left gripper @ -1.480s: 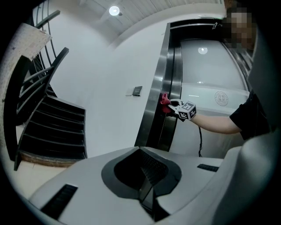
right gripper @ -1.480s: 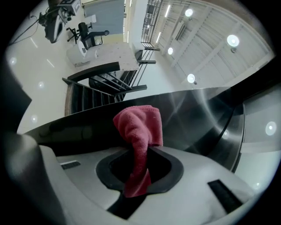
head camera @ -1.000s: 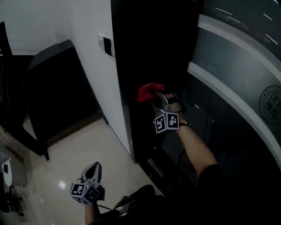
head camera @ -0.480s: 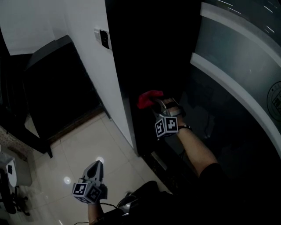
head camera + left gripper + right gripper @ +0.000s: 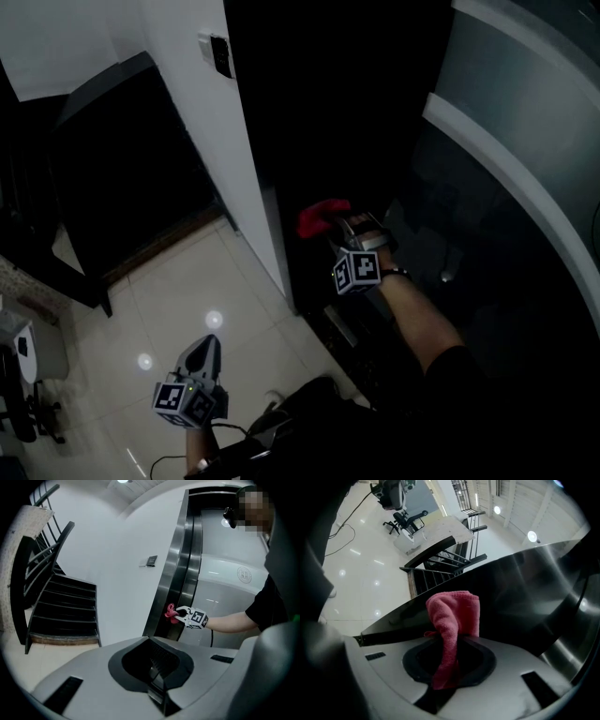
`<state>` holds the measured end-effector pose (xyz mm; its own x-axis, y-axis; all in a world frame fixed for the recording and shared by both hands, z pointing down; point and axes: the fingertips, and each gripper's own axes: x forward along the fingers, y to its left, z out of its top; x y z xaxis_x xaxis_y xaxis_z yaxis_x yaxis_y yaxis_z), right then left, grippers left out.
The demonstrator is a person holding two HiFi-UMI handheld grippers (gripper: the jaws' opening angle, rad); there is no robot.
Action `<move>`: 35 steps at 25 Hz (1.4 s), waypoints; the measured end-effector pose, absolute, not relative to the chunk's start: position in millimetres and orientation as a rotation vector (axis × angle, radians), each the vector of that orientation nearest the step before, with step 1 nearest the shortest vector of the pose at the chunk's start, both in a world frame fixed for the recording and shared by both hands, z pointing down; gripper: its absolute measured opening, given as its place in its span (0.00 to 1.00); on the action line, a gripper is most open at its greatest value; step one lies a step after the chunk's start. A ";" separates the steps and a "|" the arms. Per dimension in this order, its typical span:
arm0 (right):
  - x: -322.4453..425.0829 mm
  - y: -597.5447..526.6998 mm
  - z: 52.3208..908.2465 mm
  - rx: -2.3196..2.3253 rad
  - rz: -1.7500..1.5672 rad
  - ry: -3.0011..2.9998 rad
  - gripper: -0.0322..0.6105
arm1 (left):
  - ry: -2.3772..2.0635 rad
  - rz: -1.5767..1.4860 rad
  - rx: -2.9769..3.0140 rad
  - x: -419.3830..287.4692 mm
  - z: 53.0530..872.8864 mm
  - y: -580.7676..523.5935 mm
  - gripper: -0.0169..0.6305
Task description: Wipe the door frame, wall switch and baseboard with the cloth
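A pink-red cloth (image 5: 319, 217) is pinched in my right gripper (image 5: 341, 227), which is shut on it. The cloth presses against the dark metal door frame (image 5: 309, 141), well below the wall switch (image 5: 216, 54) on the white wall. In the right gripper view the cloth (image 5: 454, 616) stands folded up out of the jaws against the dark frame (image 5: 520, 592). My left gripper (image 5: 203, 349) hangs low over the tiled floor, shut and holding nothing. The left gripper view shows the cloth (image 5: 170, 612), the switch (image 5: 151, 560) and the frame (image 5: 177, 588) from afar.
A dark staircase (image 5: 122, 178) rises left of the white wall (image 5: 197, 150). Glossy floor tiles (image 5: 187, 291) lie below. A curved glass wall with a white band (image 5: 506, 159) stands right of the frame. A chair base and equipment (image 5: 19, 394) sit at far left.
My right gripper has slid the cloth down the door frame, farther below the switch. The left gripper has stayed low over the floor.
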<state>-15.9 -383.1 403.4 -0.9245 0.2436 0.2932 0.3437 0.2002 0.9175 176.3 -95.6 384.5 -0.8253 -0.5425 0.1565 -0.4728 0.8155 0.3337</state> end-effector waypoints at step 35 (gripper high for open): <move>49.8 -384.8 469.5 -0.674 -1.136 -2.523 0.15 | -2.880 -0.511 0.600 181.8 386.4 -45.4 0.02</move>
<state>49.8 -384.8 469.5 -0.8478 0.2948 0.4409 0.5255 0.5790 0.6234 181.8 -45.4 386.4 -0.9076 -0.4120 0.0809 -0.3590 0.8614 0.3593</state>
